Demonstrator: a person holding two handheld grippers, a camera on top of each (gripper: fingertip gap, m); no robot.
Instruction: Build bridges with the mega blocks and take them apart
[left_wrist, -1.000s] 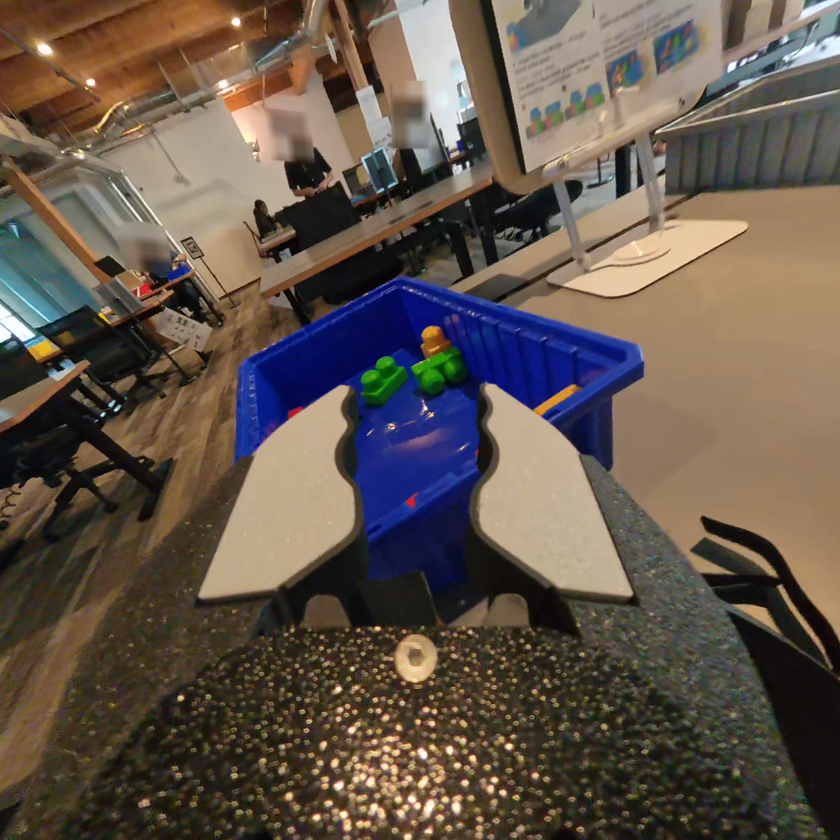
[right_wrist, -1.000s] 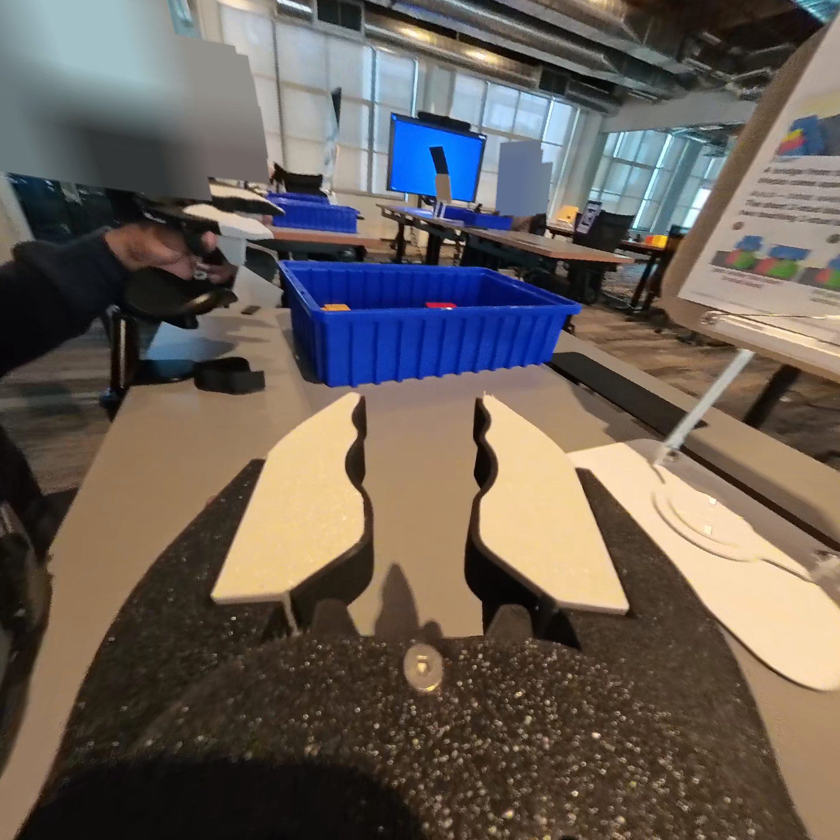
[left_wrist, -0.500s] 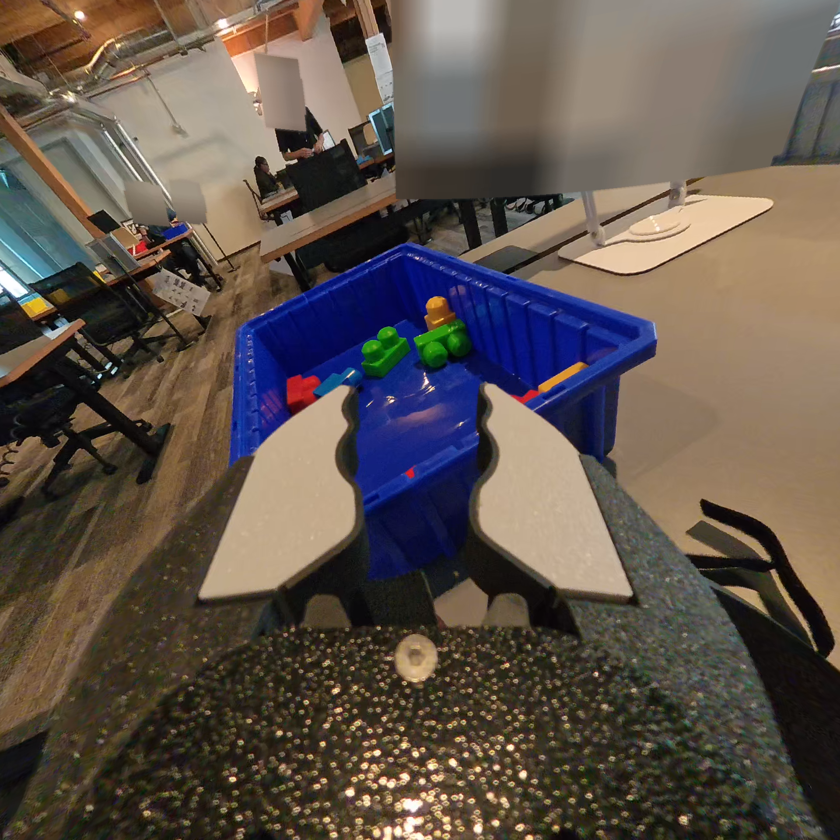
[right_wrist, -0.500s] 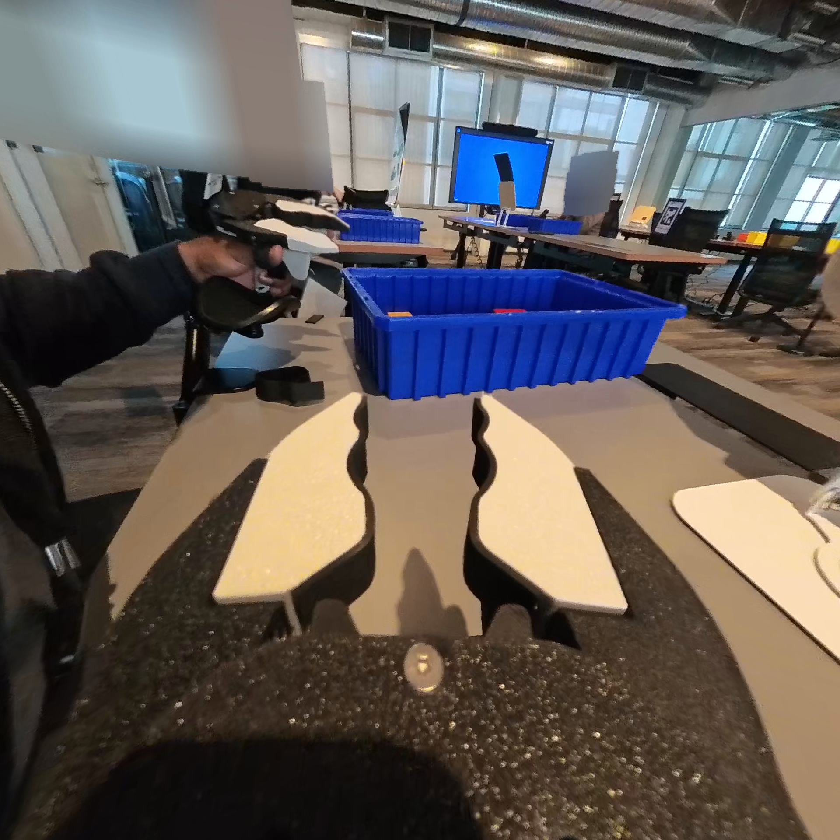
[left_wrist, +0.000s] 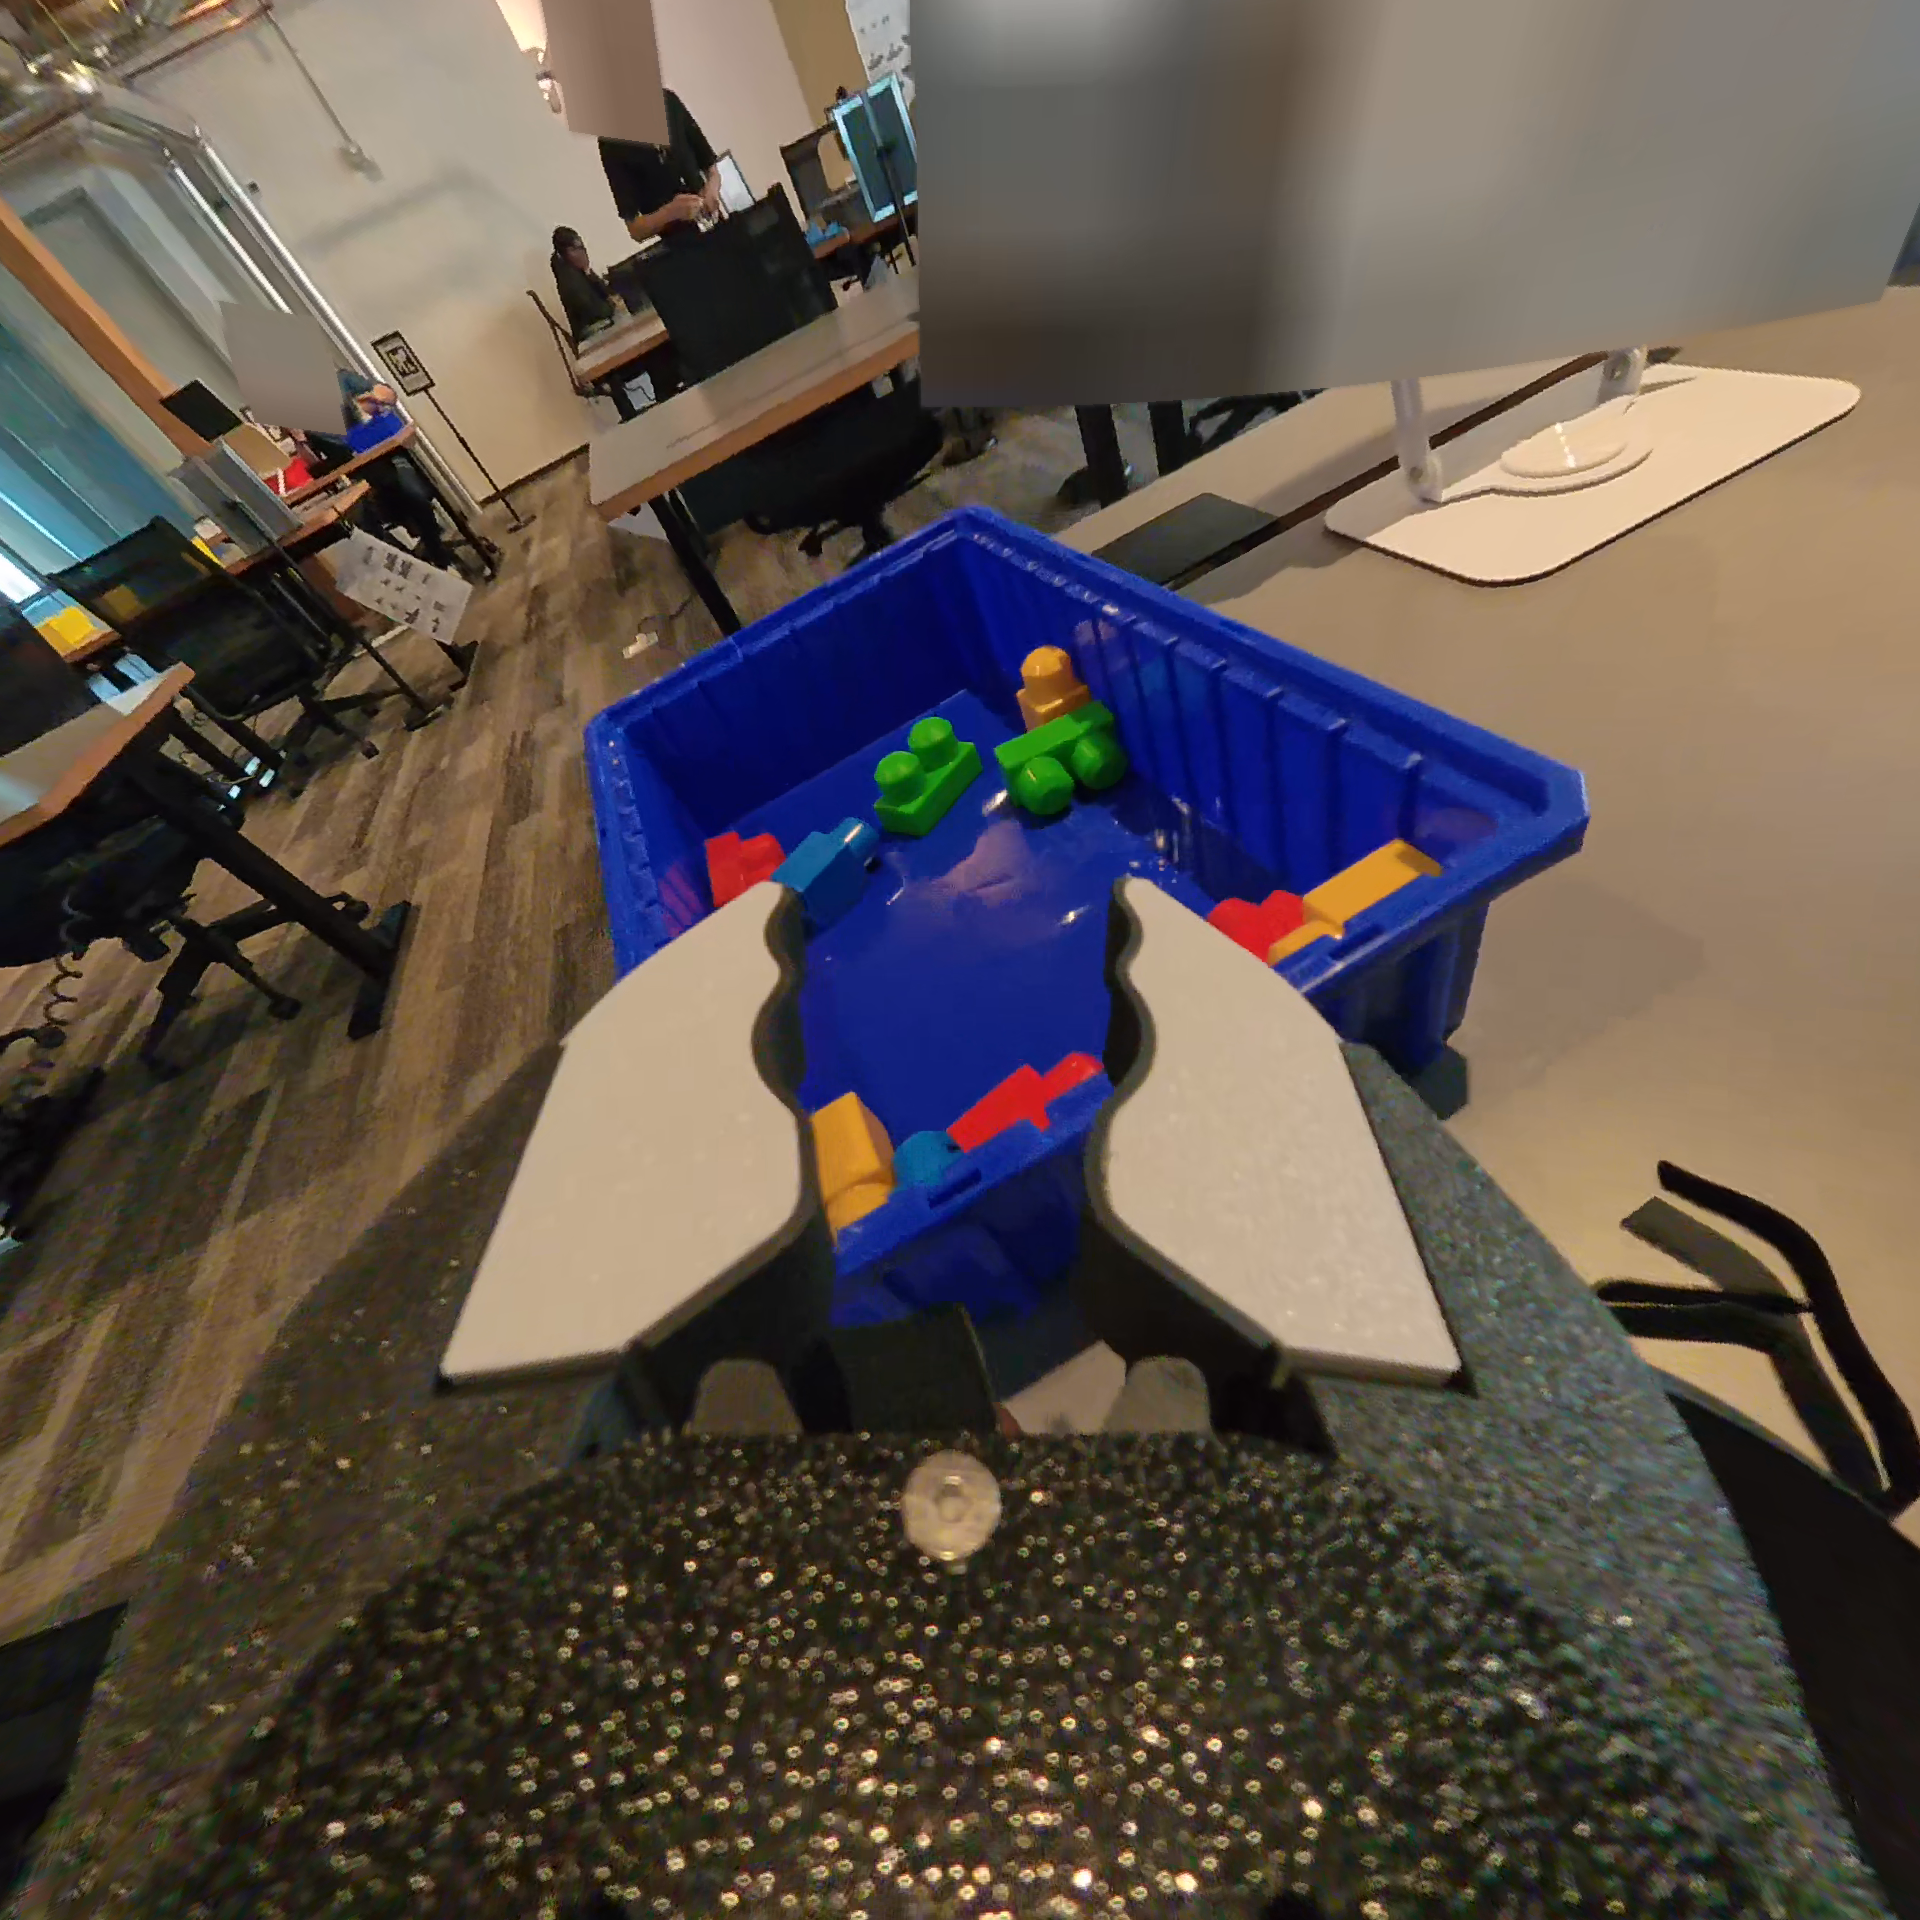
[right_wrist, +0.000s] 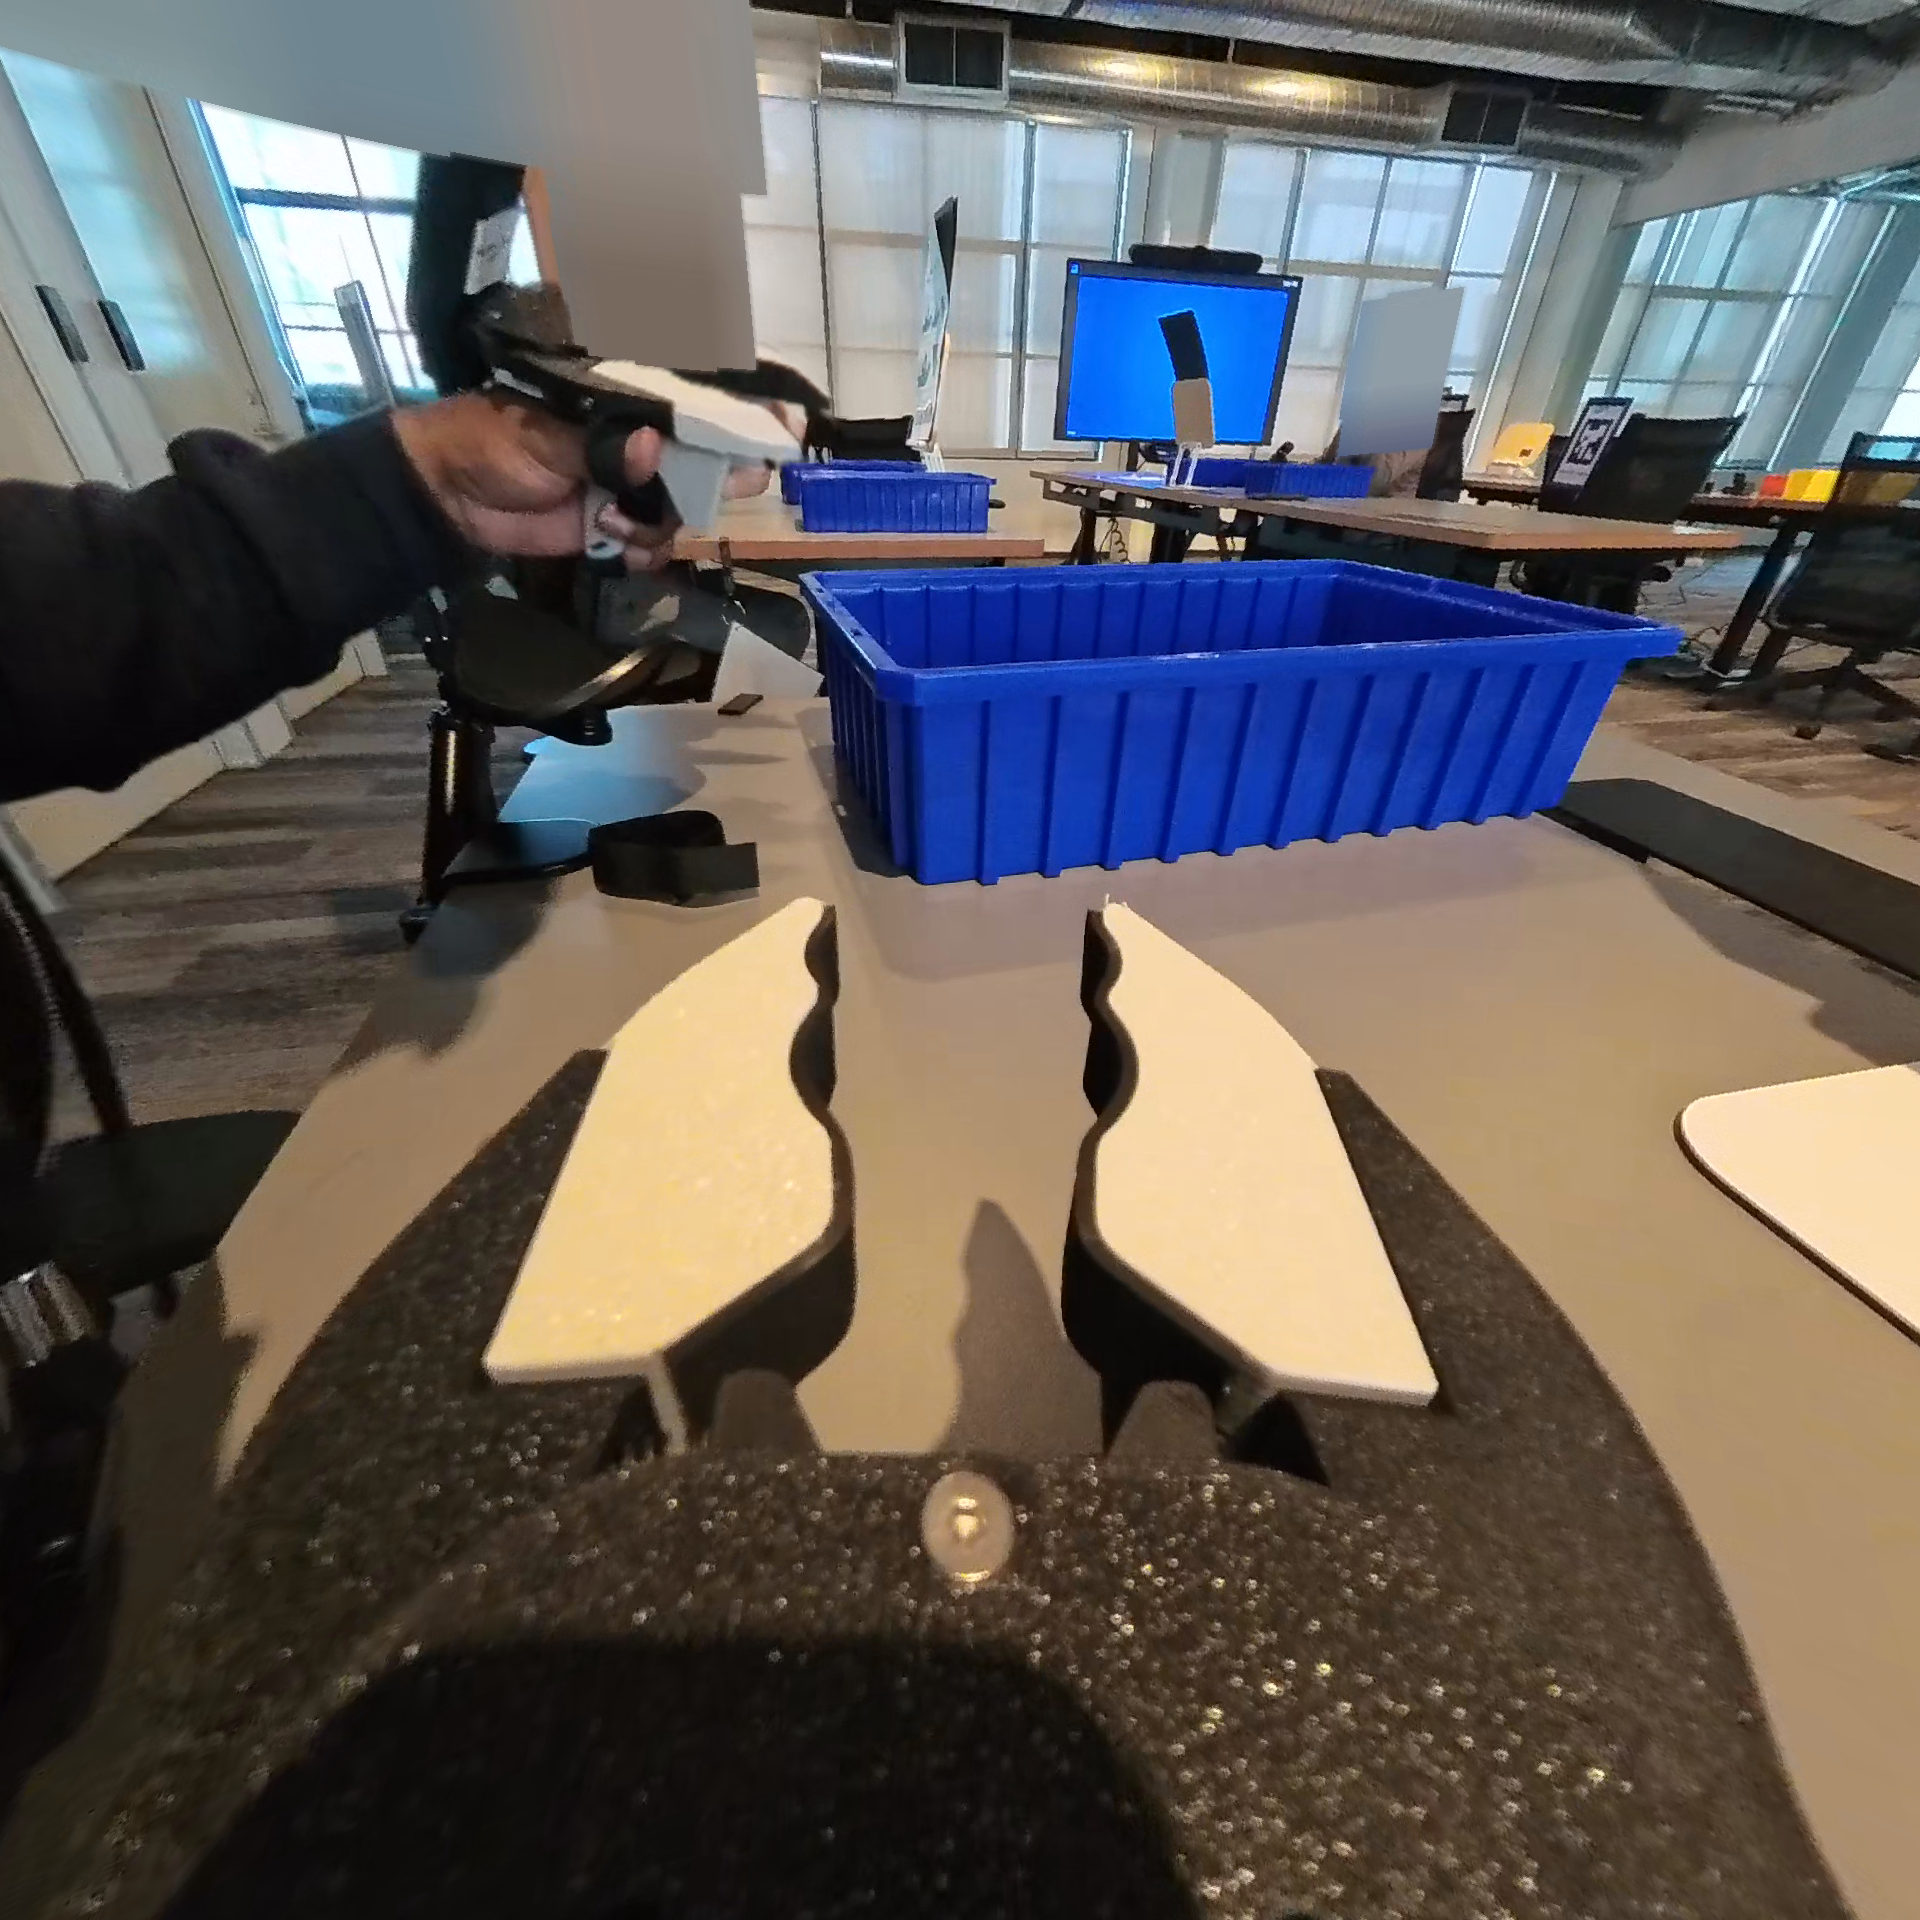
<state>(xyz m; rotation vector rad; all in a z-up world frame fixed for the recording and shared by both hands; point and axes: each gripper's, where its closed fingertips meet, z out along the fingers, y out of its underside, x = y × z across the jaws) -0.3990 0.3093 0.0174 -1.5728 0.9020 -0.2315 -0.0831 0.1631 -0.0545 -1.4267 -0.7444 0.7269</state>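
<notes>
A blue bin (left_wrist: 1475, 800) on the grey table holds loose mega blocks: two green ones (left_wrist: 925, 774), an orange one (left_wrist: 1049, 681), red ones (left_wrist: 740, 864), a blue one (left_wrist: 831, 868), and yellow, blue and red ones near the front wall (left_wrist: 852, 1153). My left gripper (left_wrist: 951, 904) is open and empty, held above the bin's near corner. My right gripper (right_wrist: 956, 914) is open and empty over bare table, short of the bin (right_wrist: 1226, 748). The left gripper shows in the right wrist view (right_wrist: 717, 416), held in a hand above the bin's left end.
A white stand base (left_wrist: 1600, 468) with a board sits on the table right of the bin; its corner shows in the right wrist view (right_wrist: 1818, 1184). Black straps (right_wrist: 670, 854) lie left of the bin. A black strip (right_wrist: 1745, 883) lies at the right. Spacing between my two grippers at the tips: around 35 centimetres.
My left gripper has risen and tilted down over the bin, so more blocks show. My right gripper has turned left, the bin now more centred ahead. Both stay open.
</notes>
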